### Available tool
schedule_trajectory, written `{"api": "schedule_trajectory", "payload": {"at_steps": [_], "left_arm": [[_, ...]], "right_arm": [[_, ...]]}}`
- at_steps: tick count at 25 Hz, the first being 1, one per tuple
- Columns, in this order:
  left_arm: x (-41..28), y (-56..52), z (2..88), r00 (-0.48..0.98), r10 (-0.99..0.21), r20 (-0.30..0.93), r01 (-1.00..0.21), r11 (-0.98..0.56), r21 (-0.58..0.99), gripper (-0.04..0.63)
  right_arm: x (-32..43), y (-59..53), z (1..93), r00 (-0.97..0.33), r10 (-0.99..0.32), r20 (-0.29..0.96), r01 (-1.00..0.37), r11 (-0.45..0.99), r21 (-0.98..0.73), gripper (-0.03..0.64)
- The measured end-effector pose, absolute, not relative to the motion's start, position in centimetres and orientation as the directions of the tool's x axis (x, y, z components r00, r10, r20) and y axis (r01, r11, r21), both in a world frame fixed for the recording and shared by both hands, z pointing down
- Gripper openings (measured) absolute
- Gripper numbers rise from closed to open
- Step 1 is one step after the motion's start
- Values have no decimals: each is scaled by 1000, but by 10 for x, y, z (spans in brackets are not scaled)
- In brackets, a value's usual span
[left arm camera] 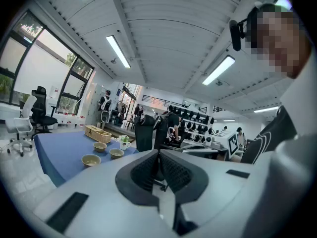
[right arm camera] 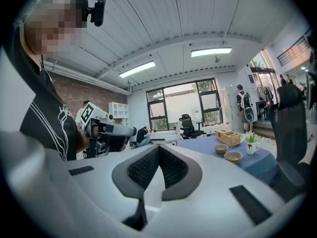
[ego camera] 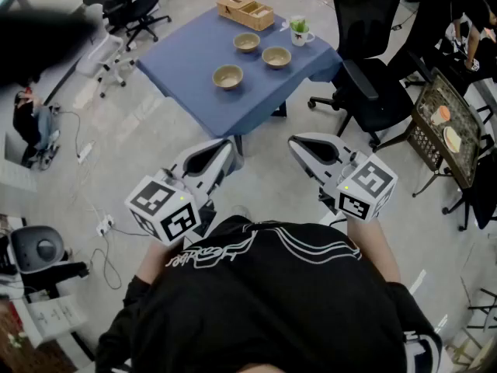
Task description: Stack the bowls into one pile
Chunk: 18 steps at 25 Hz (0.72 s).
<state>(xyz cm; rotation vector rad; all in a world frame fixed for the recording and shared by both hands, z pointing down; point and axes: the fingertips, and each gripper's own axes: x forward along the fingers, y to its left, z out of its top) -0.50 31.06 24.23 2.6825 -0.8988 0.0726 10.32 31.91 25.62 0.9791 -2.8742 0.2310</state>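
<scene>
A black office chair [ego camera: 130, 10] is seen in the upper left of the head view. Left of centre, lower down, the left gripper [ego camera: 224, 148] is held with its jaws pressed together and nothing between them. Above it, on the blue table [ego camera: 186, 80], a near bowl [ego camera: 227, 76], a far bowl [ego camera: 247, 42] and a right-hand bowl [ego camera: 276, 57] are set apart from one another, none stacked. Behind them a wooden box [ego camera: 245, 12] and a mug [ego camera: 299, 33], apparently holding a small plant, are placed. Right of centre, the right gripper [ego camera: 301, 144] is likewise clenched and empty.
</scene>
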Motion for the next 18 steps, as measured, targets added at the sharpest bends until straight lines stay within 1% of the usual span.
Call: {"api": "schedule_trajectory", "payload": {"at_steps": [8, 12, 15, 18], "left_arm": [[0, 316, 247, 823, -553, 129, -558, -747, 360, 32], [-1, 312, 251, 823, -551, 139, -561, -749, 351, 31], [-3, 307, 252, 823, -551, 136, -560, -747, 358, 31], [0, 294, 258, 822, -551, 144, -562, -744, 360, 31]], "right_arm": [[114, 326, 260, -777, -612, 148, -628, 770, -113, 26], [115, 323, 264, -771, -619, 147, -636, 761, -132, 26], [118, 314, 264, -746, -655, 124, -666, 730, -150, 26], [125, 297, 273, -723, -677, 139, -691, 704, -163, 29]]}}
